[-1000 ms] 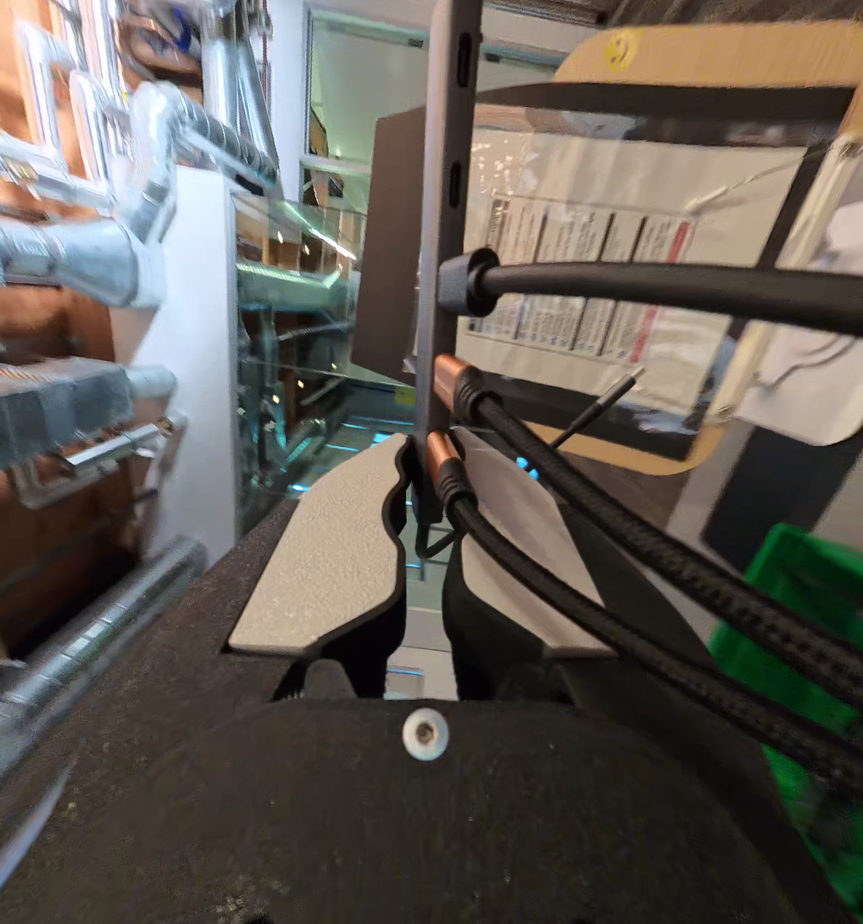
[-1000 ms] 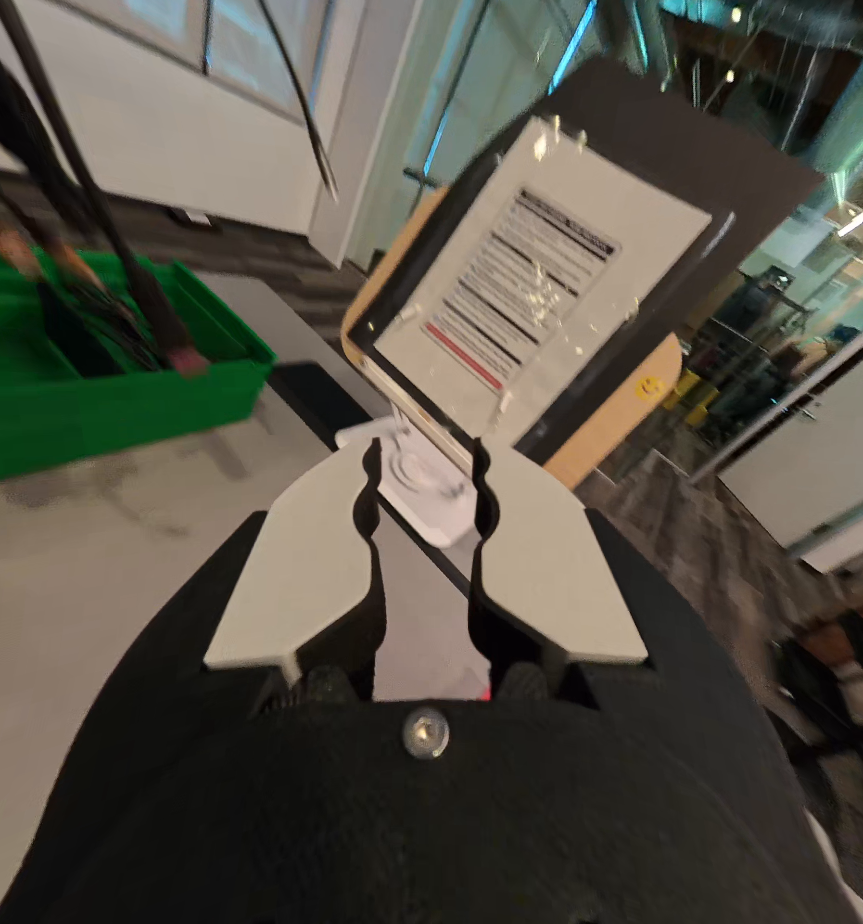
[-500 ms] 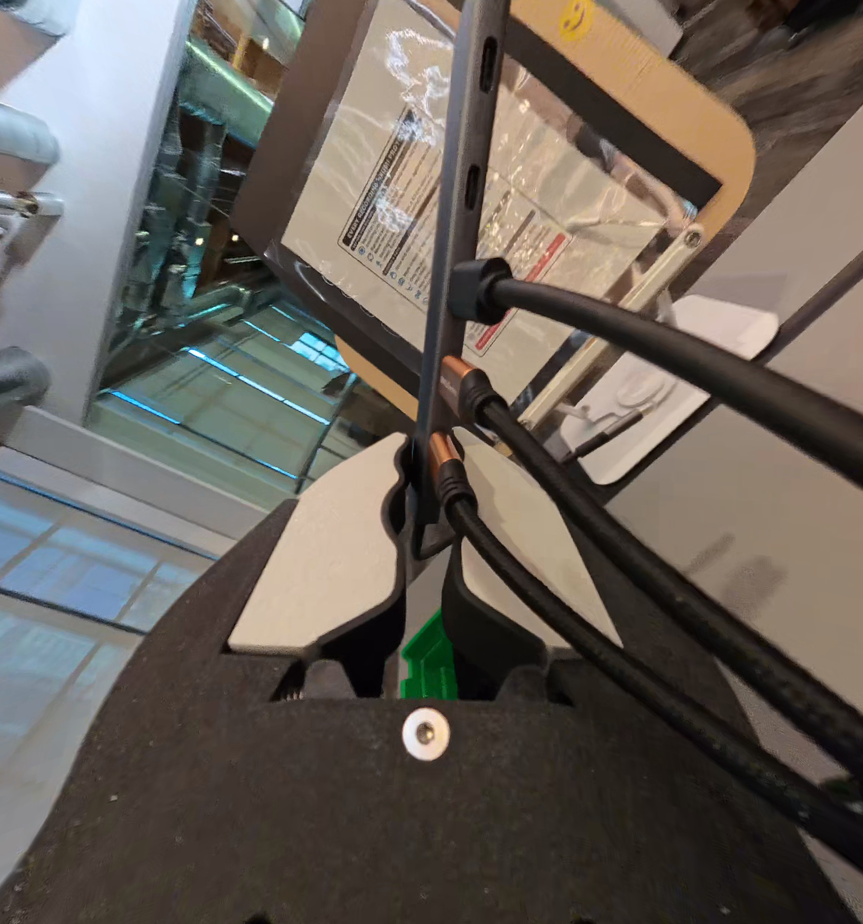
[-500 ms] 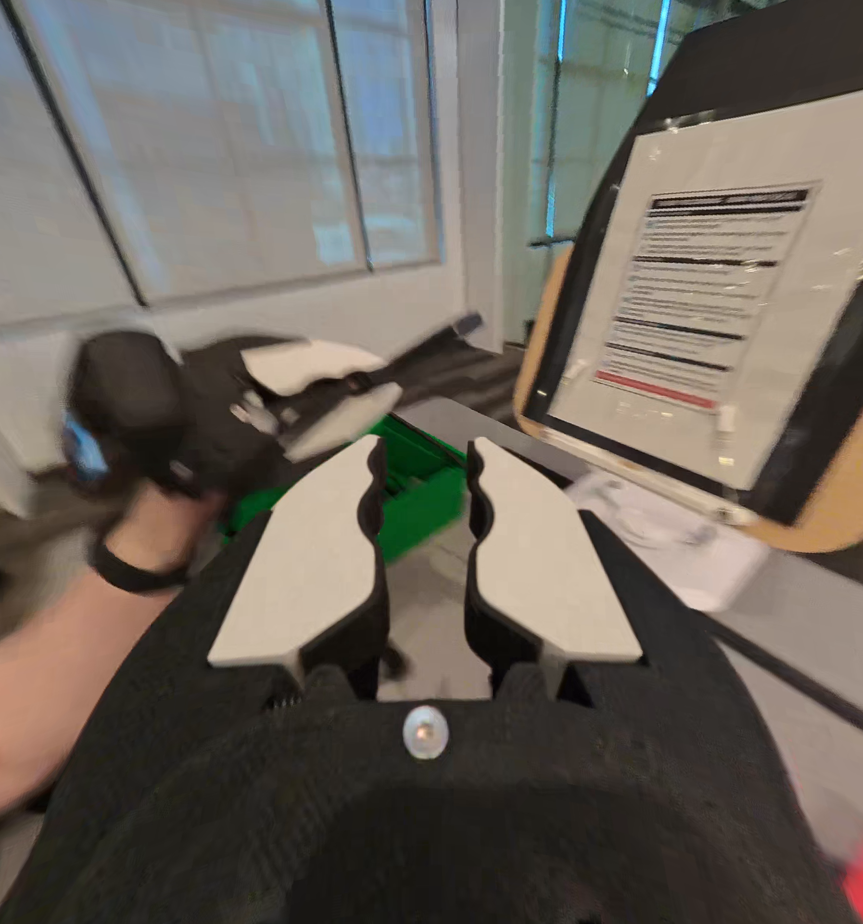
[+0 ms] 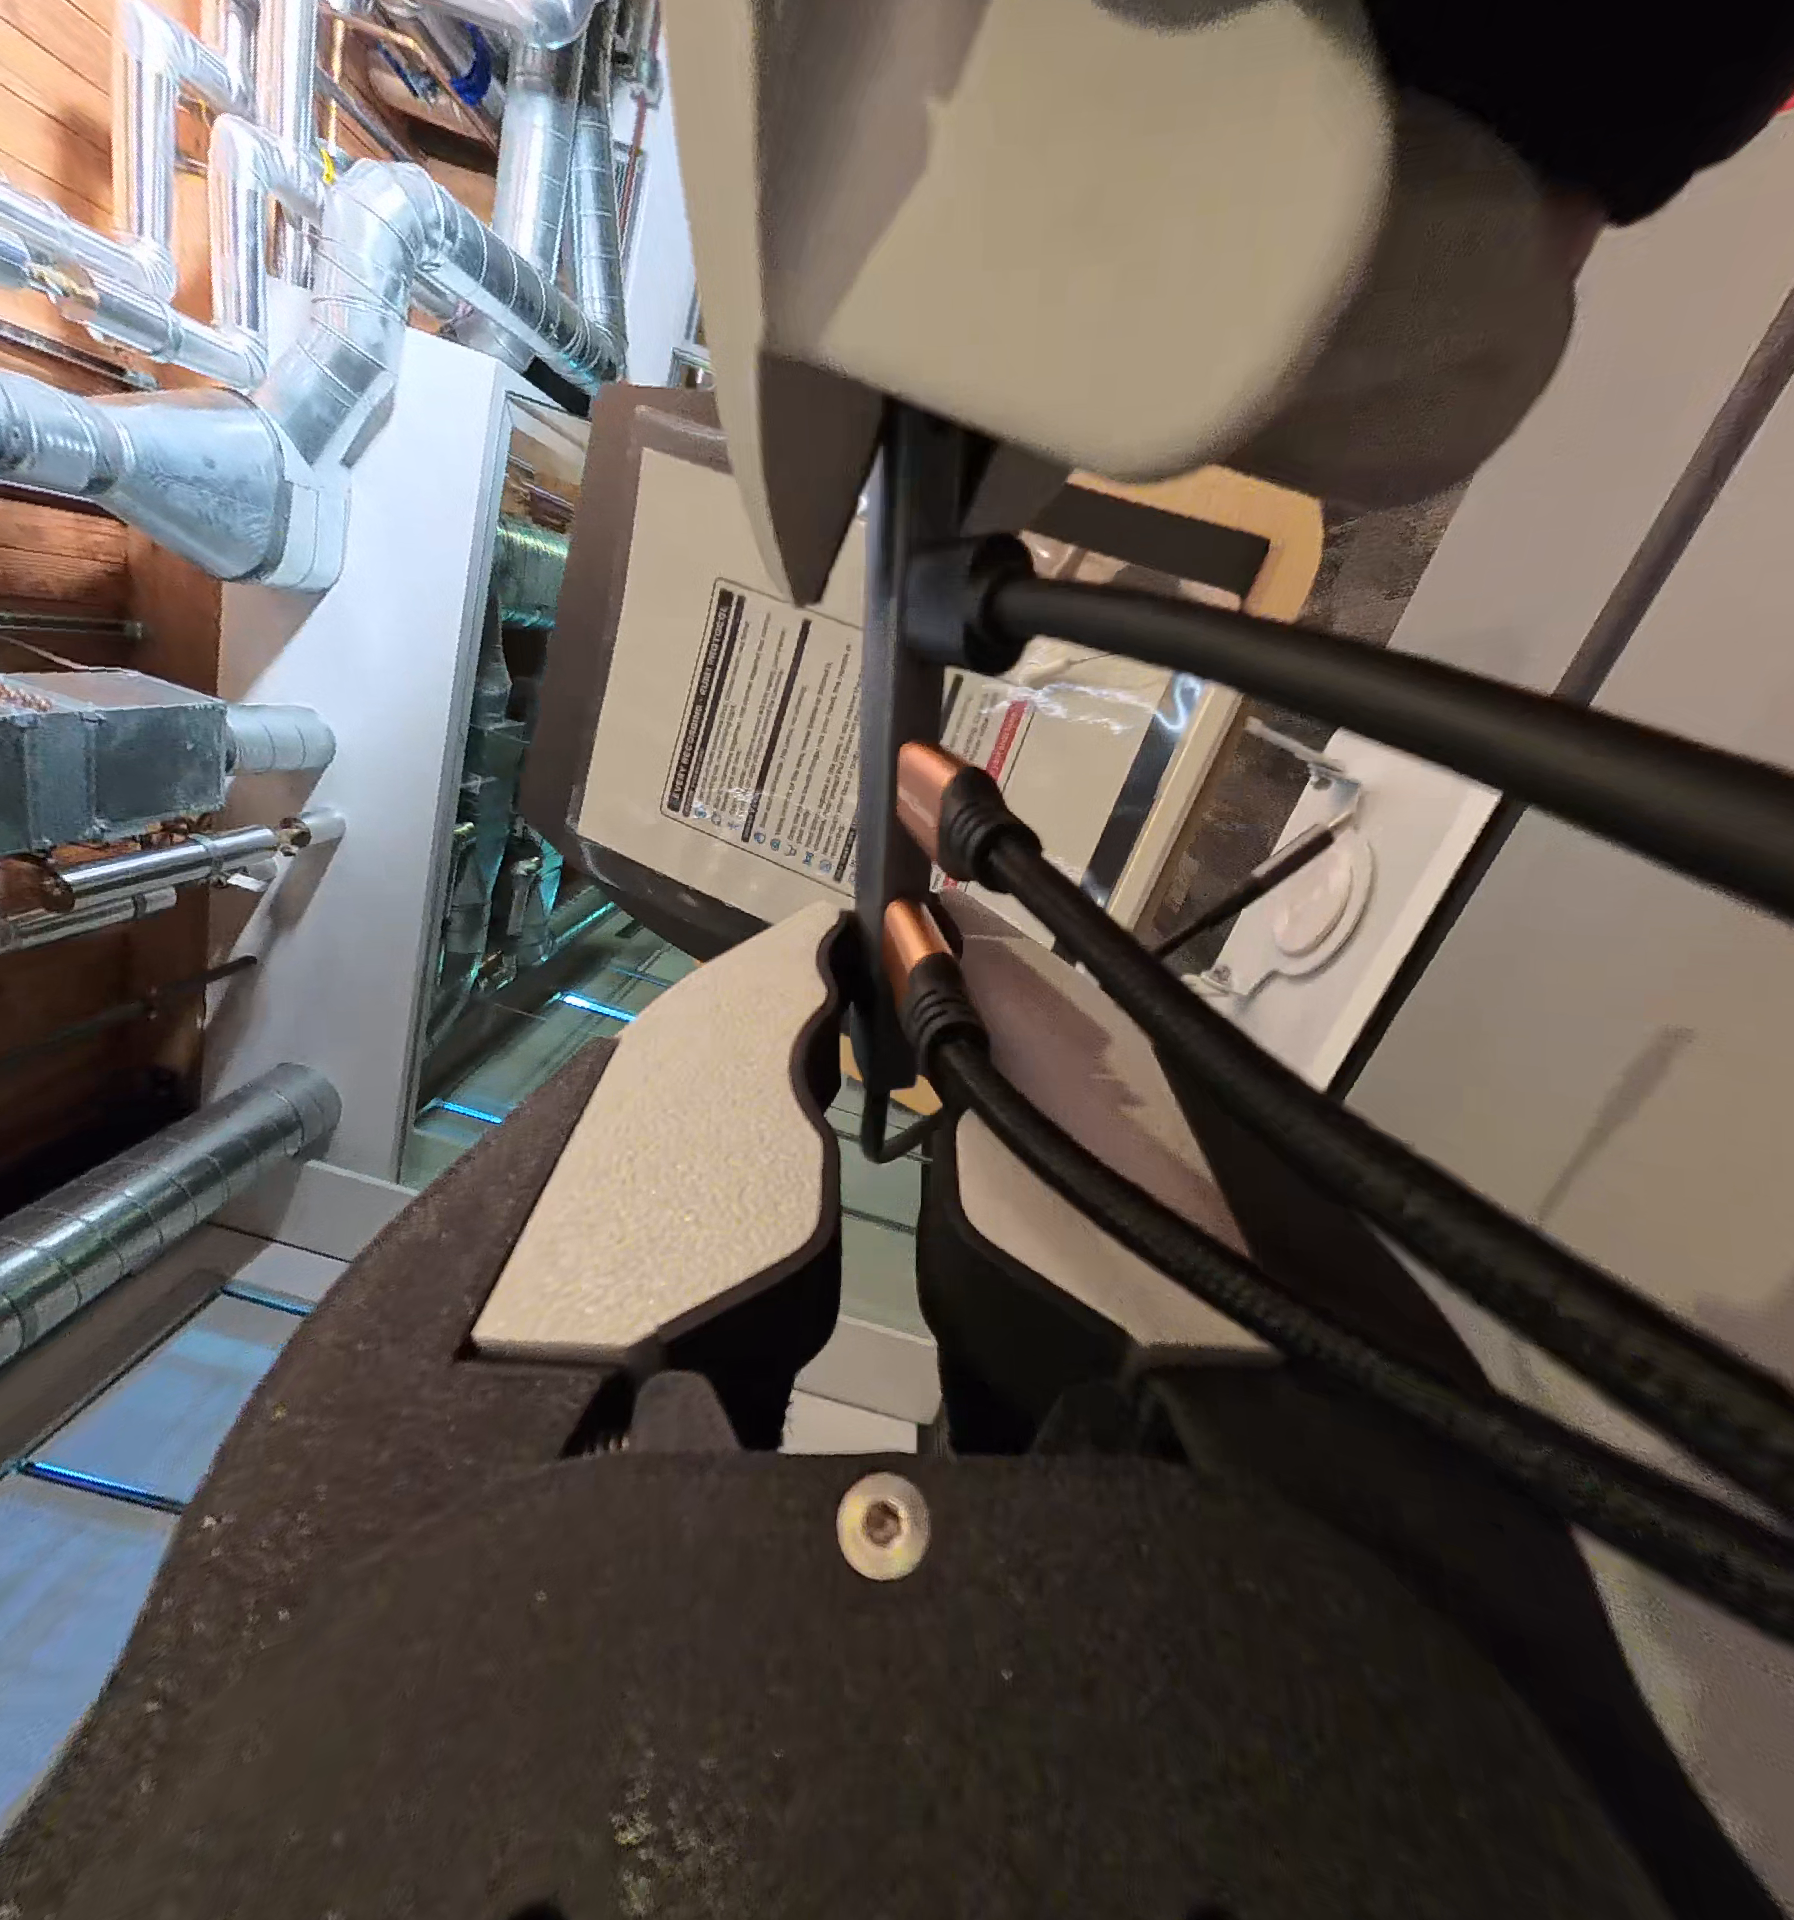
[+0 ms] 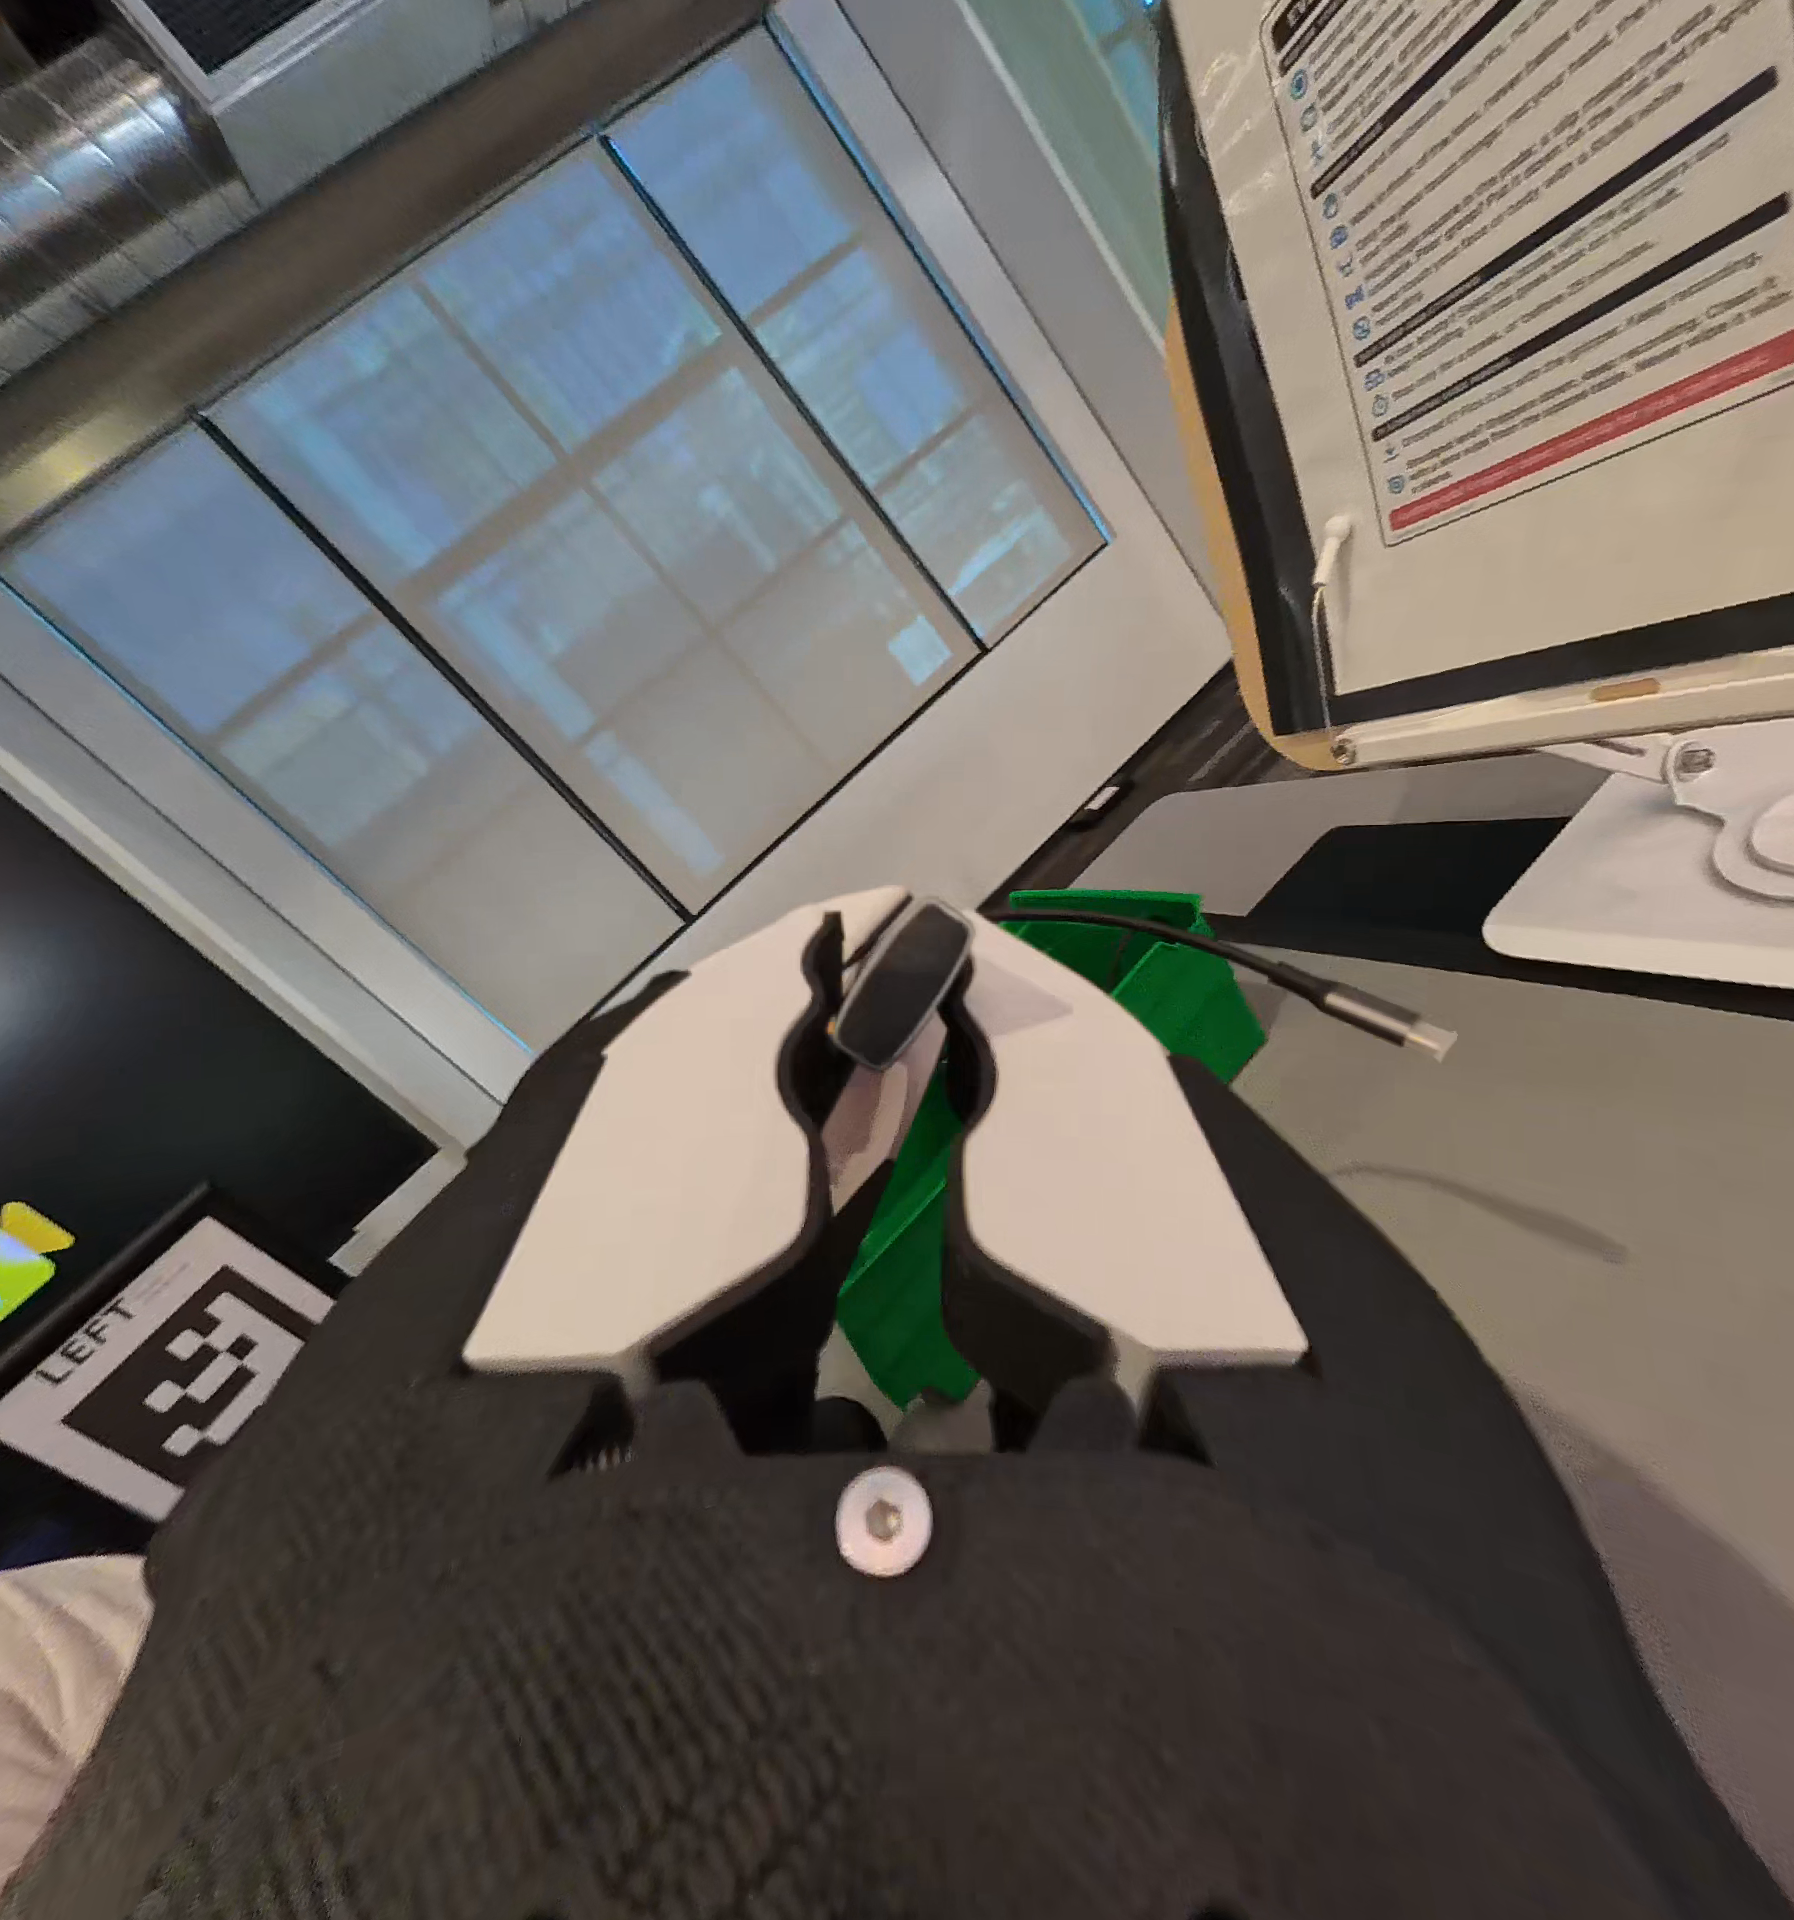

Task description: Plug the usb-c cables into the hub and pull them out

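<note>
The hub [image 5: 888, 748] is a thin grey slab seen edge-on in the left wrist view. My left gripper [image 5: 888, 935] is shut on its near end. Three cables are plugged into its right side: a thick black one [image 5: 1288, 675] and two braided ones with copper-coloured plugs [image 5: 924, 790] [image 5: 908, 940]. My right gripper [image 5: 893, 540] comes in from above and is blurred. In the right wrist view it [image 6: 898, 935] is shut on the hub's other end [image 6: 903, 997]. The hub's own thin lead with a metal plug [image 6: 1392, 1029] hangs free to the right.
A green bin [image 6: 1173, 997] stands on the grey table [image 6: 1495, 1247] behind the grippers. A board with a printed sheet [image 6: 1547, 312] stands on a white base [image 6: 1651, 904] at the right. A black-and-white marker card [image 6: 155, 1371] is at the lower left. The gap from one gripper's tips to the other's is roughly 5 cm. About 35 cm separates my left fingertips from the white base [image 6: 1651, 904]. It is also in sight in the left wrist view [image 5: 1316, 1009].
My right gripper has swung over to the hub and closed on its far end. My left gripper has kept its hold on the hub, with all three cables still plugged in.
</note>
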`<state>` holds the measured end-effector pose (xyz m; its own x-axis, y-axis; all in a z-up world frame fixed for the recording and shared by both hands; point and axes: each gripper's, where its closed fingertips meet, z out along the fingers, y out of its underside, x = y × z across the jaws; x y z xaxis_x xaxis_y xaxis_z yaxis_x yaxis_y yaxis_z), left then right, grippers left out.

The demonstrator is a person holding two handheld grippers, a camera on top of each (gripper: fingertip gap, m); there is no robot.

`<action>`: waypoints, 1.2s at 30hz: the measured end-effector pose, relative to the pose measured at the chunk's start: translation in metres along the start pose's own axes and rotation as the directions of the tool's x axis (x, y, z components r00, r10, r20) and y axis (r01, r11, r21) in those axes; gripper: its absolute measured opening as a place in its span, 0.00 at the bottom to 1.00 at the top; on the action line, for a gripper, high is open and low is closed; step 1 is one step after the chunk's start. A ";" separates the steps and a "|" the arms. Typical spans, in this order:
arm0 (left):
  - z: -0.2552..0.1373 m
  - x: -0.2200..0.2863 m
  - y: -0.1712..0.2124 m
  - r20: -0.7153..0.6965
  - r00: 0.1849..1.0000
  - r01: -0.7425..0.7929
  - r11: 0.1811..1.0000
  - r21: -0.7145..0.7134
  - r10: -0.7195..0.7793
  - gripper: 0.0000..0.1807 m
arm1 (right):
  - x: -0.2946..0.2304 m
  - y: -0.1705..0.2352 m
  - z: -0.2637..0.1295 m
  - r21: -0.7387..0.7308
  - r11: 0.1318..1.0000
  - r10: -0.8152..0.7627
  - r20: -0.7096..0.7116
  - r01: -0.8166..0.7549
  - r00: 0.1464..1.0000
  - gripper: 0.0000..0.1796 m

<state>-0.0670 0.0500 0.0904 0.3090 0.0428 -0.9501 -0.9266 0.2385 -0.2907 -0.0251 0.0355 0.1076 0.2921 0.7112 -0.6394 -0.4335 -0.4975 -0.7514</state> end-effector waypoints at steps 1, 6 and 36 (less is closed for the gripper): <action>0.000 0.003 -0.001 -0.011 1.000 0.000 1.000 0.000 0.000 0.06 | 0.001 0.000 -0.001 -0.012 1.000 0.019 0.010 -0.019 1.000 0.09; -0.017 0.042 -0.014 -0.391 0.917 0.112 0.991 0.073 -0.076 0.23 | 0.004 0.001 -0.008 -0.091 0.995 0.034 0.056 -0.029 0.998 0.06; -0.030 0.040 -0.046 -0.625 0.679 0.586 0.797 0.144 -0.386 0.16 | -0.001 -0.012 -0.030 -0.116 0.989 0.104 0.114 -0.090 0.988 0.06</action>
<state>-0.0181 0.0118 0.0621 0.4335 -0.6692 -0.6035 -0.5267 0.3553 -0.7722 0.0056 0.0252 0.1123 0.1469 0.7076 -0.6911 -0.3568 -0.6138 -0.7043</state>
